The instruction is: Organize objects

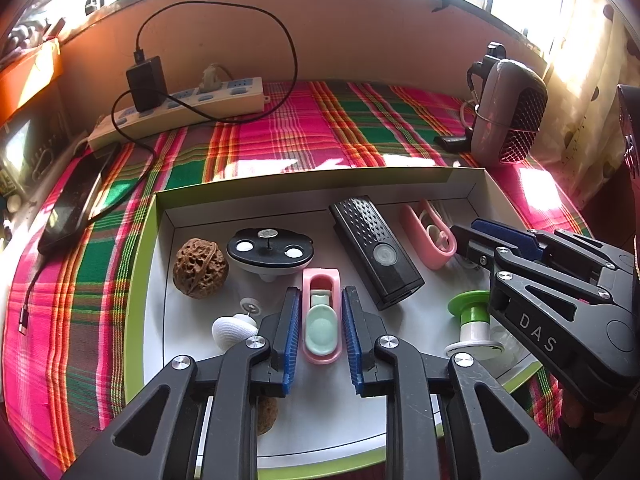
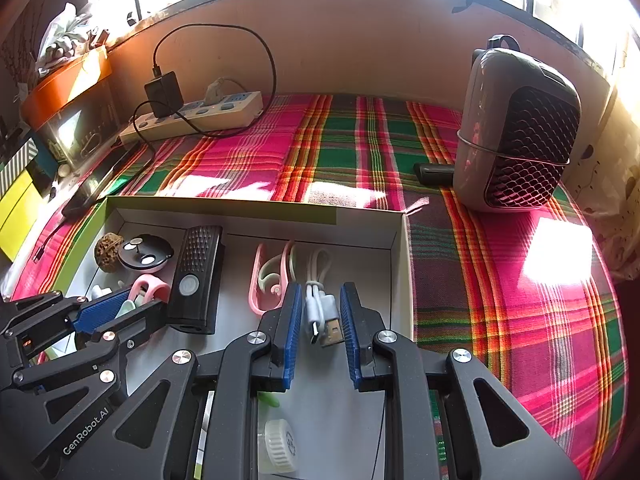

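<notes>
Two grippers over a box of small things

The left gripper [image 1: 320, 322] has its blue pads a little apart, with the pink clip [image 1: 321, 316] lying between them — not squeezed. The right gripper [image 2: 320, 318] is squeezed tight on the white cable [image 2: 322, 306], inside the white box [image 2: 256, 210], just right of the black remote [image 2: 197, 278].
</notes>
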Demonstrator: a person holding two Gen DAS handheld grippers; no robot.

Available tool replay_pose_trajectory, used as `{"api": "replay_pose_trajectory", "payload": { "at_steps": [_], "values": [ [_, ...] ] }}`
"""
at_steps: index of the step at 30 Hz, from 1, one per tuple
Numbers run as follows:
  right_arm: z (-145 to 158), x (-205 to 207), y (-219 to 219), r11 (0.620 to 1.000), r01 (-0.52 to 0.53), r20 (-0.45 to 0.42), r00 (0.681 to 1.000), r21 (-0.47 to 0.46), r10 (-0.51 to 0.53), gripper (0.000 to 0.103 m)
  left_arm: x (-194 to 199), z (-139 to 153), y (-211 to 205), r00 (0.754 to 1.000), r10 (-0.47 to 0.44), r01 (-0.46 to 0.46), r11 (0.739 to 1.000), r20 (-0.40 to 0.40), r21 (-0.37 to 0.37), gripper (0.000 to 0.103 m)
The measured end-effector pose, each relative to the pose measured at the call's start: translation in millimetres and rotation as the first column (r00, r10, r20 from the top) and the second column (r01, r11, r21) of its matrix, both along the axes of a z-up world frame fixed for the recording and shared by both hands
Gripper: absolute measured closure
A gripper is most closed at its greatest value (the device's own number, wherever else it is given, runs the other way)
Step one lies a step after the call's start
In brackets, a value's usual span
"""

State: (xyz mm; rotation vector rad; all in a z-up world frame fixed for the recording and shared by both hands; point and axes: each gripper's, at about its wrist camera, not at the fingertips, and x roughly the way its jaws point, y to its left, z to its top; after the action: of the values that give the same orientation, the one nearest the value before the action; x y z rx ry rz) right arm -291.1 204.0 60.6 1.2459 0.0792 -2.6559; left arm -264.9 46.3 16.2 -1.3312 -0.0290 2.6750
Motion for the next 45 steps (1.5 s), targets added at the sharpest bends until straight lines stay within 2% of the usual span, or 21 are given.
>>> {"api": "replay_pose_trajectory", "payload": {
  "at_steps": [9,15,29,45],
  "values": [
    [1.4,2.2,0.0,1.000,0.010,-0.009,1.000,-0.002,-0.010,0.077,-1.3,0.2,-3.0,1.000,0.011,-0.011,1.000,0.001,-0.008,0.075],
    [6.3,8.0,1.9,1.000,0.024,-0.022,0.999,-0.016,-0.025,0.063,3.6,4.4,-4.4,1.000,0.026,-0.026,1.000,-0.015,-0.012,0.075],
    [26.3,49.2,-2.1,0.999,0.026,-0.076,0.997,-0.035,-0.029,0.063,36.8,23.7,-5.7,0.996,0.057,-0.061,0.997,-0.075,-0.040,0.075],
    [27.4,101.3,-7.0,0.998,0.022,-0.069,0.997,-0.058,-0.026,0.063,85.3,26.3,-13.6,0.989,0.104,-0.111,0.992,-0.102,-0.067,0.075]
  ]
}}
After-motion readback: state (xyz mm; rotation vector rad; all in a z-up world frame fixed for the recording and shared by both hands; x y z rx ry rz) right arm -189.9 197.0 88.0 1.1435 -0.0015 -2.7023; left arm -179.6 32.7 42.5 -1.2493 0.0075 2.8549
